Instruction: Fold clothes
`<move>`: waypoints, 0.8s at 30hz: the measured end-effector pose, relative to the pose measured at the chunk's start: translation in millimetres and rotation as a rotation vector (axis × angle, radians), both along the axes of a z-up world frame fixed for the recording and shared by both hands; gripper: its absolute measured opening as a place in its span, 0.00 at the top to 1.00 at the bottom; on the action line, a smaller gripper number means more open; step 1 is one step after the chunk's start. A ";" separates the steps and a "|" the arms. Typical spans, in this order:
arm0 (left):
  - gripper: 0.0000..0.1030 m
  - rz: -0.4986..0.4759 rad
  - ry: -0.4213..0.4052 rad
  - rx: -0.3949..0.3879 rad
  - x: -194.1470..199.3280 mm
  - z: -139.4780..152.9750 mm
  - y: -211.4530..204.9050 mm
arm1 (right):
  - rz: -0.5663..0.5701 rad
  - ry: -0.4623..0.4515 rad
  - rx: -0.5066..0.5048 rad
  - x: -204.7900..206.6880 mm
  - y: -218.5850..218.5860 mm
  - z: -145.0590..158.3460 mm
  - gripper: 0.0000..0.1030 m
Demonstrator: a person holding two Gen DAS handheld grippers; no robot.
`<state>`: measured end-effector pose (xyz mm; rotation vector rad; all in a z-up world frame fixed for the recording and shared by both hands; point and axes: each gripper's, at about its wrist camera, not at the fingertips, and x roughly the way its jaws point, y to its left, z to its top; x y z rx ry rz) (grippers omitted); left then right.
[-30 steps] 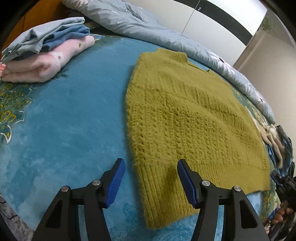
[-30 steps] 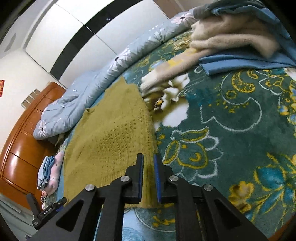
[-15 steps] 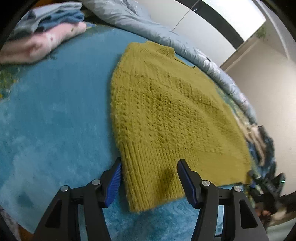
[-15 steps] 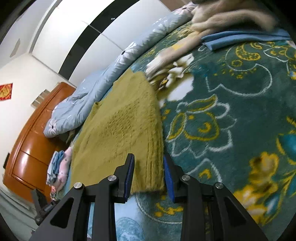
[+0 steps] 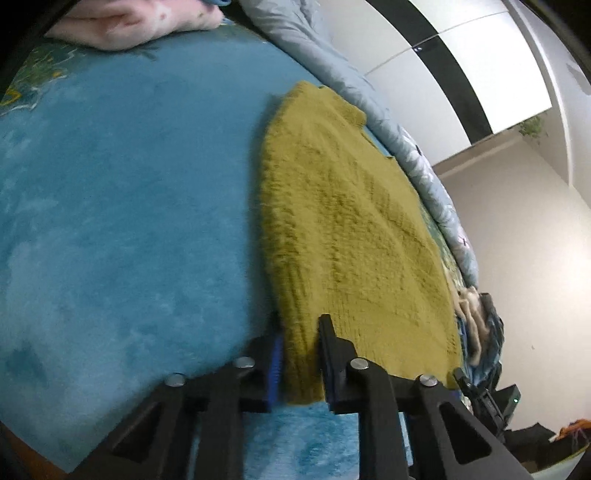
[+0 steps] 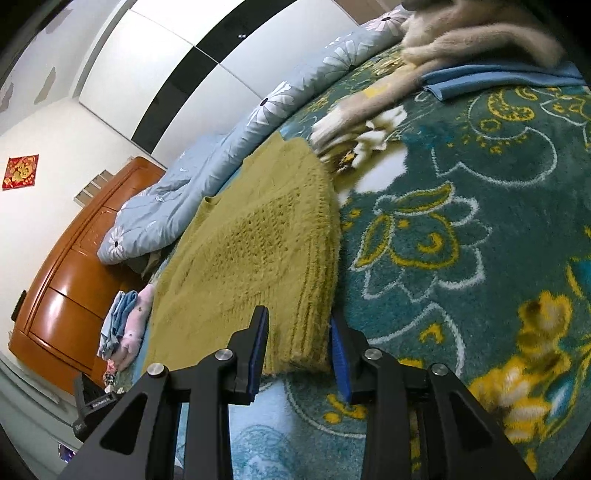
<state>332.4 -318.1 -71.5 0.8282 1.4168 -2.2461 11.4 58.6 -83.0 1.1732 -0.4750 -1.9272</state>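
Observation:
An olive-green knitted sweater (image 5: 343, 229) lies flat on the blue patterned bed cover (image 5: 122, 206), hem toward me. My left gripper (image 5: 300, 354) straddles the hem's left corner, its jaws narrowed around the fabric. The sweater also shows in the right wrist view (image 6: 255, 243). My right gripper (image 6: 298, 343) is open, with the hem's right corner lying between its blue pads.
A folded pink garment (image 5: 133, 18) sits at the far left. A pale blue floral duvet (image 6: 229, 147) runs along the far side. A heap of cream and blue clothes (image 6: 476, 44) lies at the right. A wooden headboard (image 6: 74, 280) stands behind.
Both grippers moved forward onto the sweater's hem corners. The left jaws narrowed from wide open around the left corner. The right jaws opened from nearly shut and now straddle the right corner.

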 end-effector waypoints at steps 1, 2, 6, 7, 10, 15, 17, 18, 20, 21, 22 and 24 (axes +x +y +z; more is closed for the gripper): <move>0.86 0.006 0.001 -0.001 1.2 -0.4 0.0 | -0.006 -0.003 0.002 -0.3 0.6 -0.4 0.74; 0.87 0.012 0.000 -0.008 2.1 0.1 0.1 | -0.011 -0.006 0.004 -0.6 1.2 -0.7 0.78; 0.89 0.035 -0.005 -0.051 6.3 8.5 0.1 | -0.003 -0.018 -0.010 2.9 4.5 1.6 0.89; 0.89 0.043 -0.006 -0.058 10.1 11.6 -1.3 | 0.012 -0.013 -0.009 7.3 3.8 3.9 0.89; 0.89 0.065 -0.011 -0.076 28.1 20.1 -6.6 | 0.055 0.001 -0.008 20.8 1.8 10.2 0.90; 0.90 0.053 -0.048 -0.140 43.9 27.7 -3.8 | 0.076 -0.009 -0.009 40.8 6.0 12.4 0.90; 0.90 0.044 -0.056 -0.145 42.7 25.5 -1.8 | 0.064 -0.015 -0.002 40.3 7.1 11.4 0.90; 0.90 0.042 -0.062 -0.149 42.3 23.9 -1.1 | 0.054 -0.024 0.004 38.8 7.5 10.1 0.90; 0.89 0.030 -0.079 -0.169 41.3 23.0 1.0 | 0.064 -0.012 0.020 38.8 6.5 11.9 0.89; 0.89 0.020 -0.082 -0.182 40.9 24.1 2.0 | 0.070 0.001 0.033 39.4 5.4 13.7 0.89; 0.89 0.007 -0.085 -0.198 40.6 26.0 3.1 | 0.081 0.011 0.047 39.8 3.1 15.7 0.88; 0.86 -0.021 -0.087 -0.239 39.9 32.4 5.8 | 0.088 0.029 0.061 39.9 1.2 18.7 0.86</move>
